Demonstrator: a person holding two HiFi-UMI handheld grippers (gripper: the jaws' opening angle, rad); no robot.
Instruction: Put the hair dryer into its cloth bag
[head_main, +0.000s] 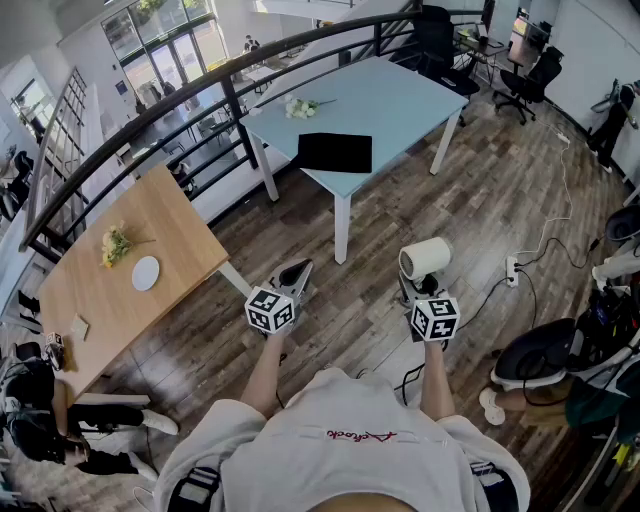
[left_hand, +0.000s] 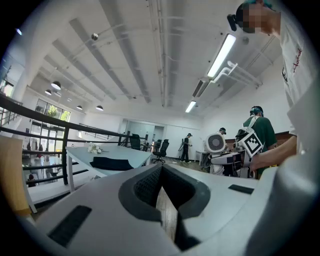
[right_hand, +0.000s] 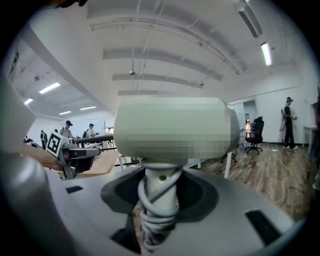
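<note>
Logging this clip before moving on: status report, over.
Left gripper shut, empty. Right gripper shut on hair dryer by its handle, cord wrapped round. Black cloth bag flat on blue table ahead, not yet reached. No obstacle seen between.

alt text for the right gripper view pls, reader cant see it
The right hand-held gripper clamps the handle of a pale hair dryer, its grey cord wound around the handle, with the dryer's head filling the middle of the frame. Behind, a wood floor runs off to the right.
</note>
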